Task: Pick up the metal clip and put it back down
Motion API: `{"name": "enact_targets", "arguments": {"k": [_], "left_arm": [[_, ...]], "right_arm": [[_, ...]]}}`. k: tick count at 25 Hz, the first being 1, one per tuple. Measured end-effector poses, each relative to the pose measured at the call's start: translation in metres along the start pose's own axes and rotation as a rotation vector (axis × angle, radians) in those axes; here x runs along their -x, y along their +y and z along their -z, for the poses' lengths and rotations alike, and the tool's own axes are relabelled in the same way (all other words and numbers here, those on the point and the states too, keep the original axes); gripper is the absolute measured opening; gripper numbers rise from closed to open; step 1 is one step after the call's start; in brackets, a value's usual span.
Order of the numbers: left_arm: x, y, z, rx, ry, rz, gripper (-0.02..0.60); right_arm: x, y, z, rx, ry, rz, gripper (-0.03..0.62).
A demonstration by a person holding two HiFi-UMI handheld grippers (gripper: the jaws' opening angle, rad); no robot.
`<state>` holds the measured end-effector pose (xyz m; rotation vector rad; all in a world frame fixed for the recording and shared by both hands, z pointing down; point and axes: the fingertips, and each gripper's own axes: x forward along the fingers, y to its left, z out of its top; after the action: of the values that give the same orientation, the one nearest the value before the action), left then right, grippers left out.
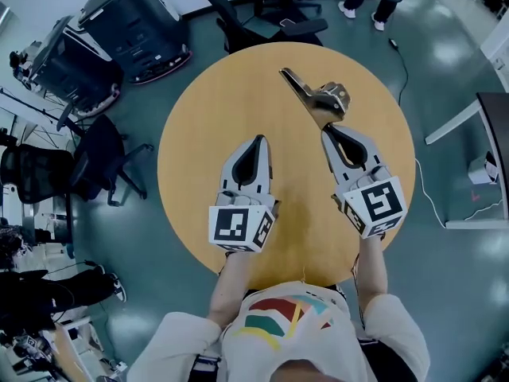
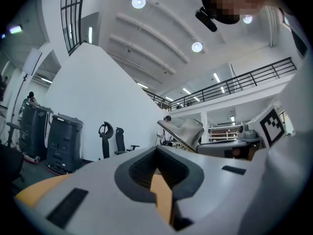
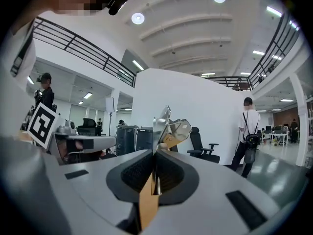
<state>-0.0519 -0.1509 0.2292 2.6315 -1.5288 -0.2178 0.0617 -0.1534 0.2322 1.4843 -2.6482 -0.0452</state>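
Round wooden desk [image 1: 199, 118], seen from above. At far right part of desk, right tongs [image 1: 327, 132] pinching thin handle of metal clip [image 1: 322, 98]. Cannot tell whether clip rests on desk or hangs just above it. Toward desk middle, left tongs [image 1: 257, 140] pressed together, empty, apart from clip.

Big open lab/office hall: high ceiling with round lights [image 2: 138, 2], mezzanine railing [image 2: 254, 76], office chairs [image 1: 274, 10], black equipment cases [image 1: 135, 22], round wooden table [image 1: 199, 150].
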Motion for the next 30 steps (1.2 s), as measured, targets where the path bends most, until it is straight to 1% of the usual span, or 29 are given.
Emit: {"name": "enact_targets", "arguments": {"k": [2,4,9,14,18,21,24,27,30], "left_arm": [[0.003,-0.002,-0.008,0.019,-0.014,-0.001,0.043],[0.002,-0.005,-0.011,0.036,-0.011,0.001,0.043],[0.007,-0.011,-0.016,0.037,-0.018,-0.001,0.043],[0.010,-0.019,-0.010,0.038,-0.001,0.001,0.043],[0.004,-0.025,0.001,0.037,0.005,-0.018,0.043],[0.001,-0.023,0.018,0.047,0.018,-0.039,0.043],[0.007,-0.008,0.046,0.050,0.039,-0.066,0.043],[0.036,0.025,0.078,0.064,0.087,-0.121,0.043],[0.095,0.041,0.094,0.118,0.160,-0.211,0.043]], "right_arm": [[0.004,0.006,-0.009,0.010,-0.008,-0.017,0.032],[0.008,0.007,-0.017,0.021,-0.013,-0.028,0.032],[0.019,0.011,-0.024,0.036,-0.021,-0.035,0.032],[0.026,0.011,-0.025,0.041,-0.024,-0.040,0.032],[0.021,0.001,-0.016,0.030,-0.018,-0.085,0.032],[0.003,-0.003,0.006,0.006,0.020,-0.123,0.032],[-0.031,0.010,0.050,-0.049,0.091,-0.202,0.032],[-0.072,0.056,0.102,-0.146,0.195,-0.318,0.032],[-0.080,0.123,0.135,-0.242,0.325,-0.441,0.032]]}}
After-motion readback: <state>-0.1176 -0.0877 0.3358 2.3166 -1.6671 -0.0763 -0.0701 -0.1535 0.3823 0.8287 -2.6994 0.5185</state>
